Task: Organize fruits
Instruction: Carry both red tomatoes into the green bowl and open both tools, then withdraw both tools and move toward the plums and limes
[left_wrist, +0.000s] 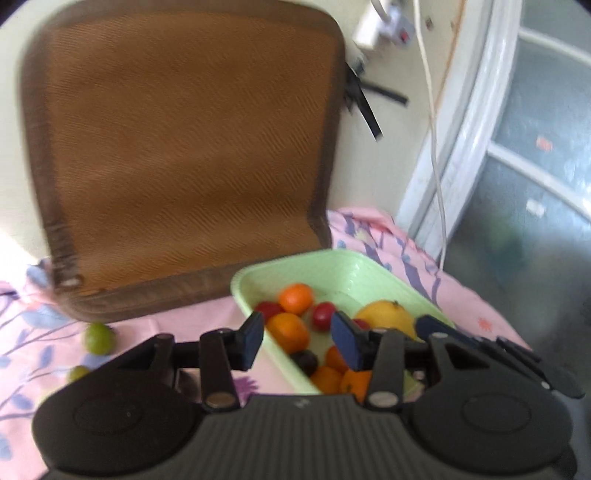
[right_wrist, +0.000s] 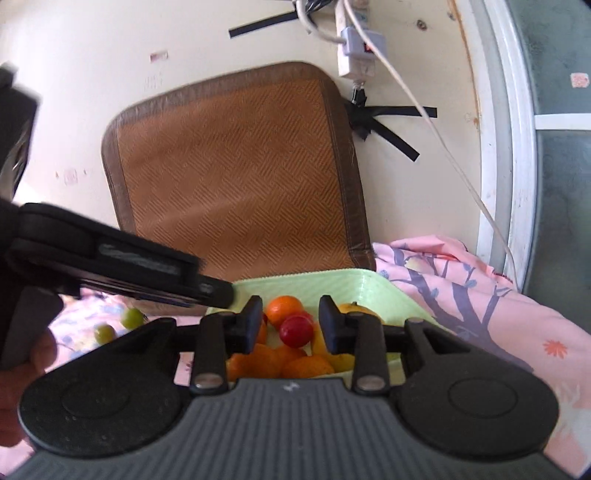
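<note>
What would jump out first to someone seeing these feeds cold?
The pale green tray on the pink floral cloth, heaped with oranges, red fruits and one big yellow fruit. Behind it a large brown woven cushion leans on the wall. Two green fruits lie loose on the cloth, left of the tray.

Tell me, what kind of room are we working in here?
Probably a bedroom at home: the green tray of fruit sits on a pink floral bedsheet, a woven brown cushion leans on the wall, and a power strip hangs above it.
</note>
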